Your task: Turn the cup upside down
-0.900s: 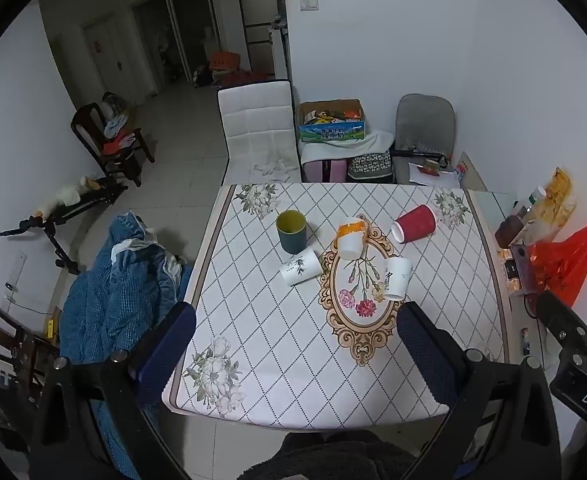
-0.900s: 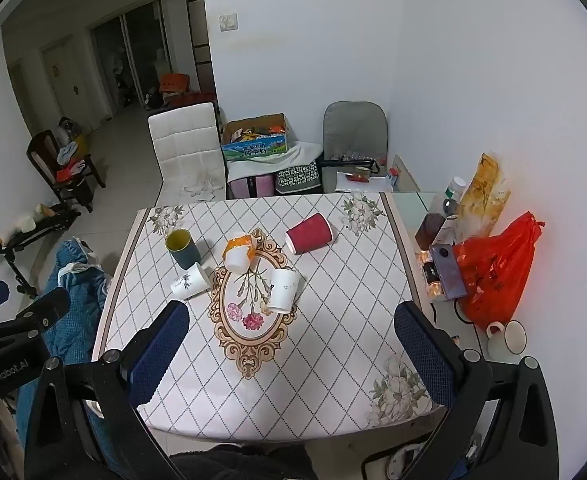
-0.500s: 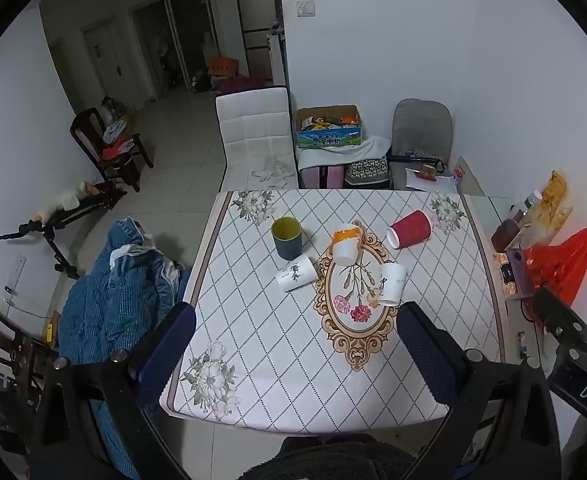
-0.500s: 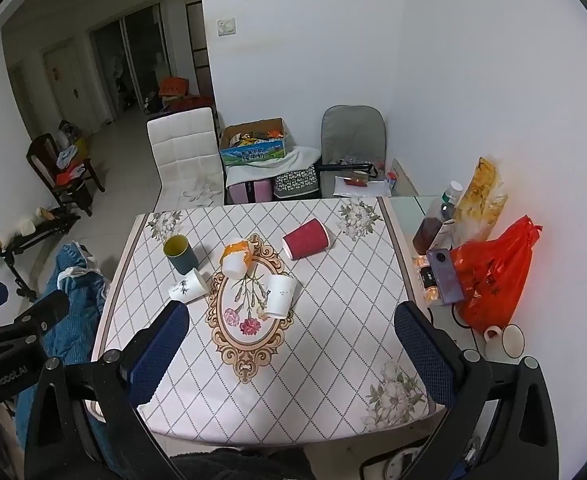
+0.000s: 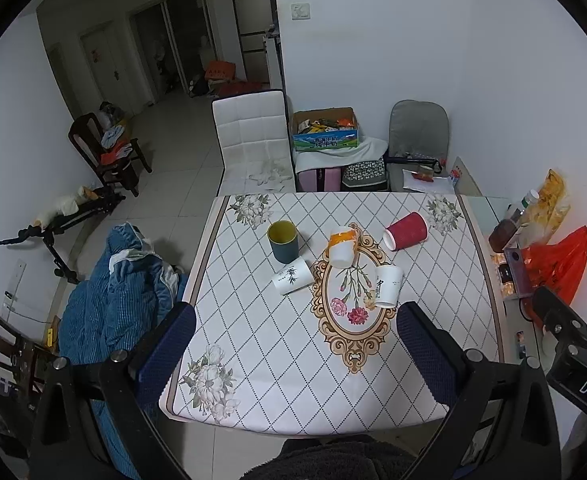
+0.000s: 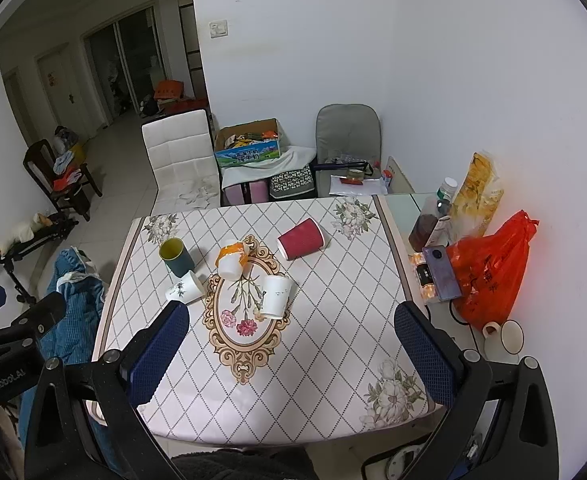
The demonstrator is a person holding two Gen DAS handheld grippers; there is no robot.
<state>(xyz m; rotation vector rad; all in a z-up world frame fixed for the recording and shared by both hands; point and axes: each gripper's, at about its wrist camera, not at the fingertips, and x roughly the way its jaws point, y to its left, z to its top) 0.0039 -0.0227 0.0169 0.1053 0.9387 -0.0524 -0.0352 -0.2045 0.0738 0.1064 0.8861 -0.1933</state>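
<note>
Several cups sit on the table (image 5: 277, 364). A dark green cup (image 5: 282, 241) stands upright, also seen in the right wrist view (image 6: 175, 257). A white cup with a leaf print (image 5: 292, 276) lies on its side. An orange-and-white cup (image 5: 343, 245), a white cup (image 5: 388, 286) and a red cup (image 5: 407, 231) lie tipped over. My left gripper (image 5: 295, 350) is open and empty, high above the table's near edge. My right gripper (image 6: 291, 352) is open and empty, equally high.
An orange plastic bag (image 6: 489, 268), bottles and a phone (image 6: 441, 274) crowd the glass side table at the right. A blue quilt (image 5: 109, 300) is heaped left of the table. A white chair (image 5: 253, 144) stands behind the table.
Both grippers have pulled up and back from the table, so the table and cups look smaller. The cups have not moved.
</note>
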